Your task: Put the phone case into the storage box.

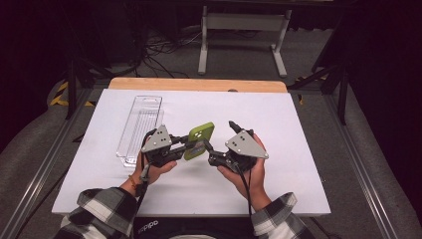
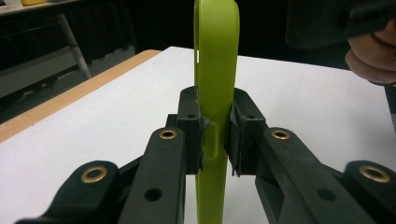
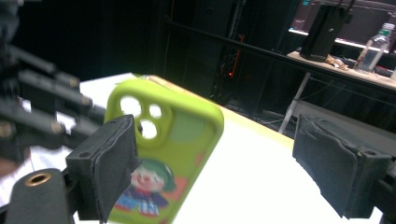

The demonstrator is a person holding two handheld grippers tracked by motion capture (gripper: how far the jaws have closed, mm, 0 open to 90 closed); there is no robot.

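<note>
- Nearest the high camera: plaid sleeves [image 1: 102, 206] and both hands entering from the bottom edge, one gripper in each.
- Left gripper [image 2: 215, 135]: jaws closed tight on the green phone case [image 2: 215, 70], pads pressing both faces near one end; case held edge-on, raised above the white table sheet [image 1: 298, 129].
- Right gripper [image 3: 233, 163]: jaws spread wide, nothing between them; one pad close beside the printed face of the case, contact not determinable.
- Case location: mid-table, suspended between the two grippers, camera cut-outs toward the far end.
- Clear plastic tray [image 1: 139, 127]: lying flat, left of the grippers, well apart from the case.
- Handling judgement: empty shell, likely light and flexible, apt to bow or twist under a one-end grip; smooth faces may slip.
- Recommended hold: across the flat faces near the free end, clear of the thin camera-hole webbing; second grip advisable for support.
</note>
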